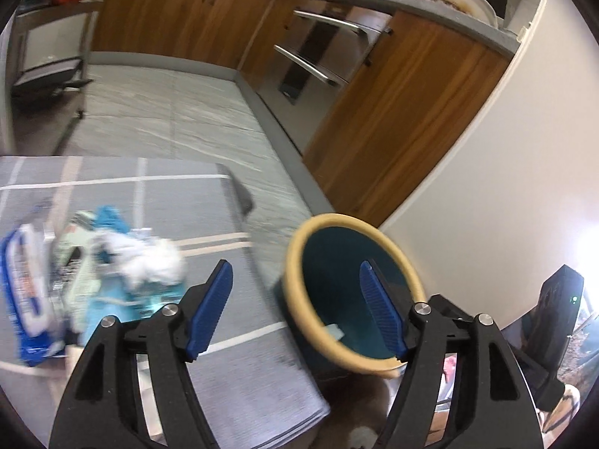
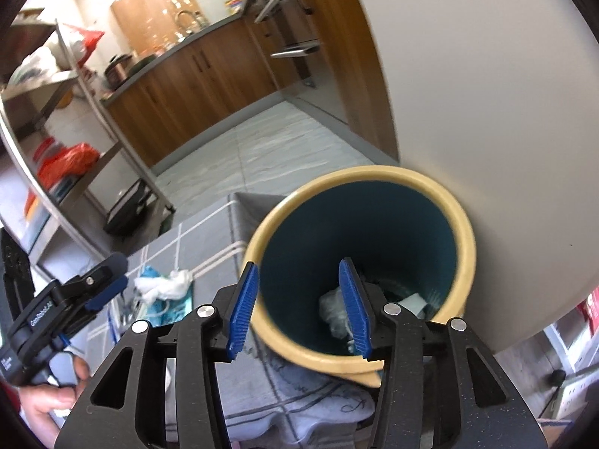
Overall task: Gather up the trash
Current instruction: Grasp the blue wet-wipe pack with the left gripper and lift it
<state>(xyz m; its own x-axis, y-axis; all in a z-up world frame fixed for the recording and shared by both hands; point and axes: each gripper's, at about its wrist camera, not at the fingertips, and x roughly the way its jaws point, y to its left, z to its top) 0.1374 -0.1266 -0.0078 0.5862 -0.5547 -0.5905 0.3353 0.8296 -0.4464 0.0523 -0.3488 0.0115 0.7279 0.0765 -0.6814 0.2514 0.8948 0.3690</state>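
Observation:
A teal bin with a cream rim (image 1: 296, 239) (image 2: 374, 174) stands at the right end of the grey cloth-covered table (image 1: 239, 381) (image 2: 209, 239), against a white wall. Inside it lie crumpled clear plastic (image 2: 331, 308) and a paper scrap (image 2: 413, 301). My right gripper (image 2: 298, 263) hangs open and empty over the bin's near rim. My left gripper (image 1: 295, 266) (image 2: 116, 277) is open and empty too, between the bin and a trash pile. The pile holds a white tissue (image 1: 149, 258) (image 2: 164, 284), a teal wrapper (image 1: 108, 220) and a blue packet (image 1: 26, 299).
Wooden cabinets (image 1: 404, 112) and an oven with steel handles (image 1: 322, 48) line the far side of the tiled floor. A metal shelf rack (image 2: 75, 86) with red bags stands at the left. A hand (image 2: 48, 408) holds the left gripper's grip.

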